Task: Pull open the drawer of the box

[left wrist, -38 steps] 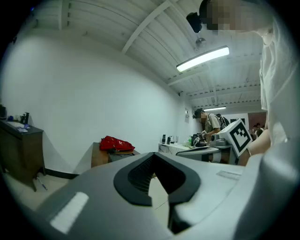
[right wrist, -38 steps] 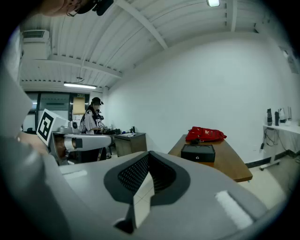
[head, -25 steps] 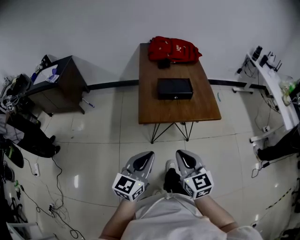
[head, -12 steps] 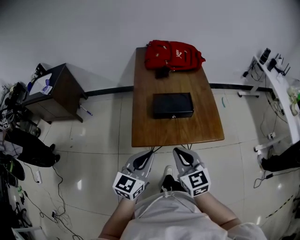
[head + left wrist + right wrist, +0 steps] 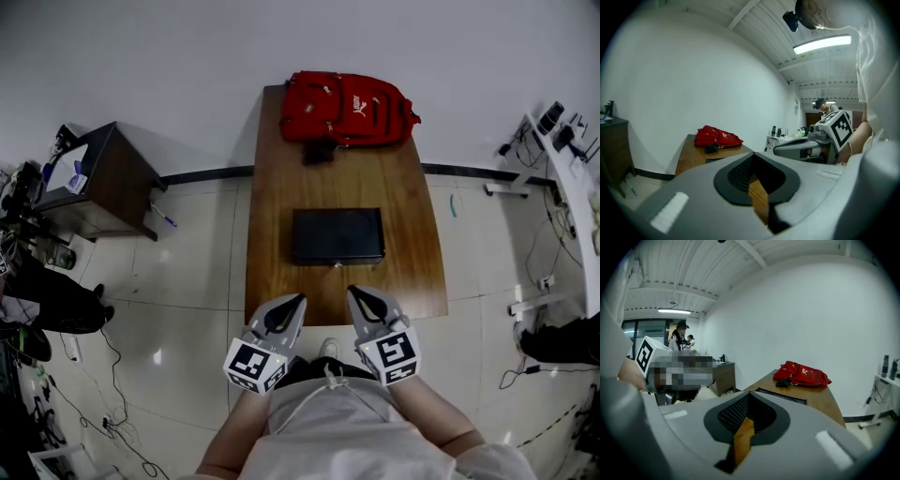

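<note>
The black box (image 5: 337,235) lies flat on the wooden table (image 5: 277,192), a little way ahead of both grippers and roughly centred between them. Its drawer front faces them and looks flush with the box. The left gripper (image 5: 296,302) and right gripper (image 5: 355,293) hang side by side over the table's near edge, apart from the box, each with jaws pressed together and nothing in them. Beyond the box, at the far end, a red backpack (image 5: 348,107) lies against the wall.
</note>
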Motion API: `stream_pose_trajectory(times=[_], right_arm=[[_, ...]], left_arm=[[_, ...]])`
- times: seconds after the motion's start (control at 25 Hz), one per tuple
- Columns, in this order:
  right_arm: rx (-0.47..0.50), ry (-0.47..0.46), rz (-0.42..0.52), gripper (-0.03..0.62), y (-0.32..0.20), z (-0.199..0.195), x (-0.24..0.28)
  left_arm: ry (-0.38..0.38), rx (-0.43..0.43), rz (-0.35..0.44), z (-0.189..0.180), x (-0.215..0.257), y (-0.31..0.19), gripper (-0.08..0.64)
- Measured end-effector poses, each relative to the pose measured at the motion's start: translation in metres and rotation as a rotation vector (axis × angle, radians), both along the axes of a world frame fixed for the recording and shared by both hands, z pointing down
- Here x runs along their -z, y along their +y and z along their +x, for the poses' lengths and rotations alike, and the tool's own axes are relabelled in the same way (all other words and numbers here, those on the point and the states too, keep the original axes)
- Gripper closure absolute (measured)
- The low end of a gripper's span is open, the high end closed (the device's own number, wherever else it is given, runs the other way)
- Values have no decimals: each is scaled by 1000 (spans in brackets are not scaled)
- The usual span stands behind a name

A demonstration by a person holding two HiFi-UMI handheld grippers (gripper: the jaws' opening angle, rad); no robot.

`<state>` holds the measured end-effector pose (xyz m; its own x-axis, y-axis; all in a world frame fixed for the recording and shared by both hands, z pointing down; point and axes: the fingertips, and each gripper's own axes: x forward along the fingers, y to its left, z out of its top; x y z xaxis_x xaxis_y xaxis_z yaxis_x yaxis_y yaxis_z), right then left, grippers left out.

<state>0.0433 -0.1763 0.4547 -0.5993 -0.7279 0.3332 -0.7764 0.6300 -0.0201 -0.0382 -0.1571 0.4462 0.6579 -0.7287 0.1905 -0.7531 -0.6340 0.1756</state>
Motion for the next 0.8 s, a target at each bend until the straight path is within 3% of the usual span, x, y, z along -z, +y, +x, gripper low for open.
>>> stream_pose_trajectory(times=[0.36, 0.64, 0.8], right_arm=[[-41, 46, -106, 584, -43, 5, -42], [-96, 110, -253, 584, -63, 1, -97], [-115, 124, -339, 543, -67, -4, -127]], left_arm=[[-10, 11, -76, -3, -27, -45, 558], [0, -36, -135, -7, -48, -76, 558], [18, -37, -184, -15, -66, -81, 558]])
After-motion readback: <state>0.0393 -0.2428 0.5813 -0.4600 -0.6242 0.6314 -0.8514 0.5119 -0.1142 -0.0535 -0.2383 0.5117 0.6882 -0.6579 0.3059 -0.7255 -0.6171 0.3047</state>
